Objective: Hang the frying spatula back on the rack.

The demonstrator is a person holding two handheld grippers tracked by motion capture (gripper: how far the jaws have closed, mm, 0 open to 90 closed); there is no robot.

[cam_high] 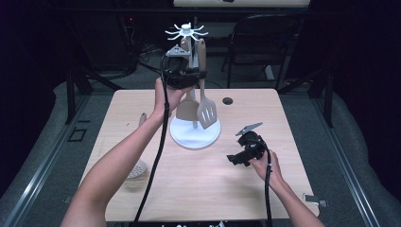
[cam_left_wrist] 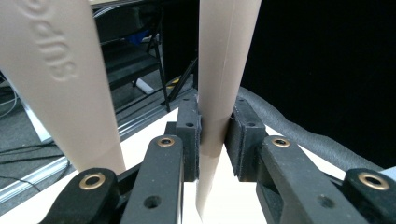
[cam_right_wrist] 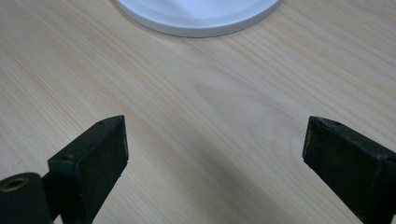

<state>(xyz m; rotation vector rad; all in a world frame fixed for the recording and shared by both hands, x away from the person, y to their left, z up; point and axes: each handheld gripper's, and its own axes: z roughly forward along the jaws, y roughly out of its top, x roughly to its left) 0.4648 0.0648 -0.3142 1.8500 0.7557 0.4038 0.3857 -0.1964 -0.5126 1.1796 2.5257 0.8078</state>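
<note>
The left gripper (cam_high: 198, 73) is raised above the far side of the table (cam_high: 156, 189), its jaws closed on the beige handle of the slotted spatula (cam_high: 206, 112) — in the left gripper view the handle (cam_left_wrist: 219, 93) runs upright between the two black pads, which press it from both sides. The spatula hangs blade-down at the white utensil stand (cam_high: 195, 133), its handle top up by the star-shaped hook crown (cam_high: 186, 31). Just beside it, on the left in the high view, hangs a solid beige spatula (cam_high: 187, 109), whose broad handle (cam_left_wrist: 60, 84) fills the left of the left gripper view. The right gripper (cam_high: 234, 160) rests low over the table, near the stand's round base (cam_right_wrist: 196, 21), its jaws spread wide with only bare wood between them. A white perforated utensil (cam_high: 138, 169) lies at the table's left edge, well apart from both grippers.
</note>
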